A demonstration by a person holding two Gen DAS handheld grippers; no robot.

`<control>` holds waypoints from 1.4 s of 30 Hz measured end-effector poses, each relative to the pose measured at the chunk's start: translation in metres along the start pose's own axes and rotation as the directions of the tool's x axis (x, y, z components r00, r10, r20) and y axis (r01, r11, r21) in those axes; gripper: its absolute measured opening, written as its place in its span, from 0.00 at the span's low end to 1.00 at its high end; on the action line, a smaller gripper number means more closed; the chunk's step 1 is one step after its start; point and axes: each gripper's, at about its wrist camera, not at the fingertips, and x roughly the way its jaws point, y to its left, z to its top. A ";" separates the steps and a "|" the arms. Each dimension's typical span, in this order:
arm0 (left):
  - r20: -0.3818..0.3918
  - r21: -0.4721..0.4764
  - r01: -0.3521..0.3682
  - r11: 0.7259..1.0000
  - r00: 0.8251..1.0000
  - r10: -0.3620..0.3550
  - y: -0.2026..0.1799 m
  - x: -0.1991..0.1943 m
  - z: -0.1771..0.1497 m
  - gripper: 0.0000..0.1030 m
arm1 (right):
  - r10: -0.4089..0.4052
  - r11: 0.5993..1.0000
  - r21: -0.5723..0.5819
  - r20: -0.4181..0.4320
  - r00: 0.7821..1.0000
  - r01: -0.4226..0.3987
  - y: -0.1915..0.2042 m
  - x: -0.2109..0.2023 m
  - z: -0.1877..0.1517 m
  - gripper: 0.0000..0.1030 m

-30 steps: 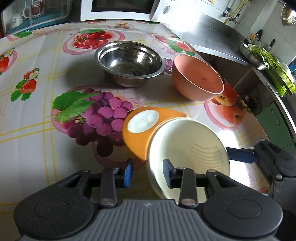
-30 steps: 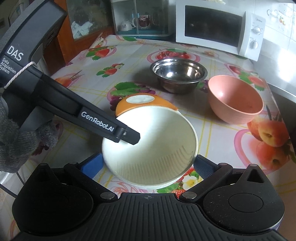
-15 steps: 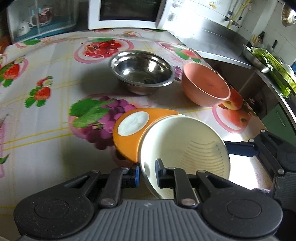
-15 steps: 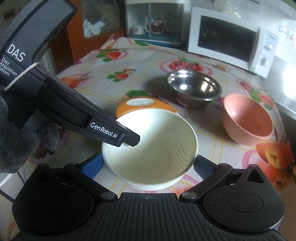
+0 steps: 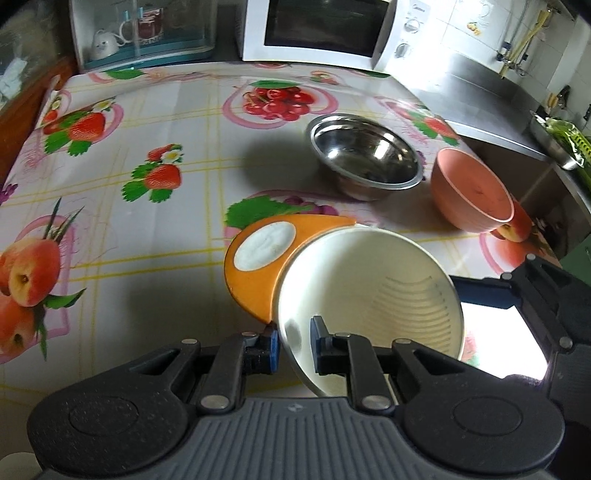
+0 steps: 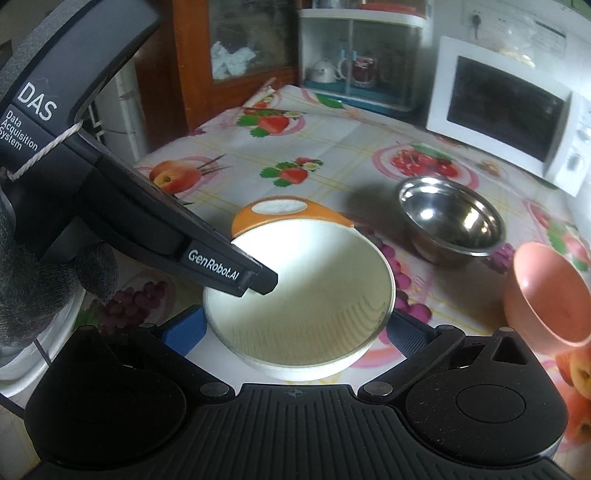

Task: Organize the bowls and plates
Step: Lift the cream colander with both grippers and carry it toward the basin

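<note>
Above fruit-print tablecloth, cream ribbed bowl, rim pinched by left hand-held gripper, cradled between right hand-held gripper's fingers

Three bowls: cream, steel, pink. One orange plate. One microwave.

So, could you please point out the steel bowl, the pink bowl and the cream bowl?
steel bowl (image 5: 364, 157): left wrist view, inner wall.
pink bowl (image 5: 469, 188): left wrist view, inside.
cream bowl (image 6: 314, 284): right wrist view, inner floor.
</note>
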 end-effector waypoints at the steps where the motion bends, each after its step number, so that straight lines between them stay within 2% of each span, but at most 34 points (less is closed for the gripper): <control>1: -0.003 -0.002 -0.003 1.000 1.000 0.003 0.001 0.000 0.000 0.15 | 0.007 1.000 -0.003 -0.004 1.000 -0.007 0.001 0.002 0.001 1.00; 8: -0.009 -0.010 -0.018 1.000 1.000 0.018 0.007 0.002 -0.003 0.16 | 0.015 1.000 -0.002 -0.012 1.000 -0.015 0.001 0.010 0.001 1.00; 13: 0.000 -0.012 -0.028 1.000 1.000 0.028 0.006 -0.006 -0.001 0.45 | 0.008 1.000 -0.002 -0.023 1.000 -0.008 0.001 0.005 -0.002 1.00; 16: 0.015 -0.011 -0.032 0.999 0.999 0.032 0.006 -0.015 0.002 0.55 | 0.018 1.000 0.012 -0.029 0.999 -0.017 -0.002 0.001 -0.005 1.00; 20: 0.043 0.003 -0.034 0.999 0.999 0.034 0.004 -0.026 0.007 0.62 | 0.015 1.000 0.018 -0.031 0.999 -0.014 -0.004 -0.003 -0.008 1.00; 22: 0.050 0.004 -0.037 0.999 0.998 0.037 0.003 -0.029 0.009 0.71 | 0.014 1.000 0.020 -0.031 0.999 -0.014 -0.004 -0.003 -0.009 1.00; 29: 0.050 0.034 -0.061 0.998 0.997 0.060 -0.004 -0.027 0.006 0.74 | 0.014 0.999 0.046 -0.023 1.000 -0.012 -0.006 -0.004 -0.011 1.00; 34: 0.011 0.037 -0.103 0.994 0.995 0.103 -0.004 -0.009 0.002 0.74 | 0.015 0.999 0.041 -0.033 0.999 -0.013 -0.005 -0.004 -0.015 1.00; 38: -0.003 0.056 -0.172 0.983 0.985 0.173 -0.005 0.002 -0.002 0.73 | 0.025 0.998 0.052 -0.036 0.999 -0.023 -0.008 -0.005 -0.018 1.00; 42: -0.013 0.043 -0.185 0.982 0.982 0.186 -0.001 0.006 -0.002 0.74 | 0.018 0.999 0.040 -0.033 0.999 -0.017 -0.008 -0.009 -0.021 1.00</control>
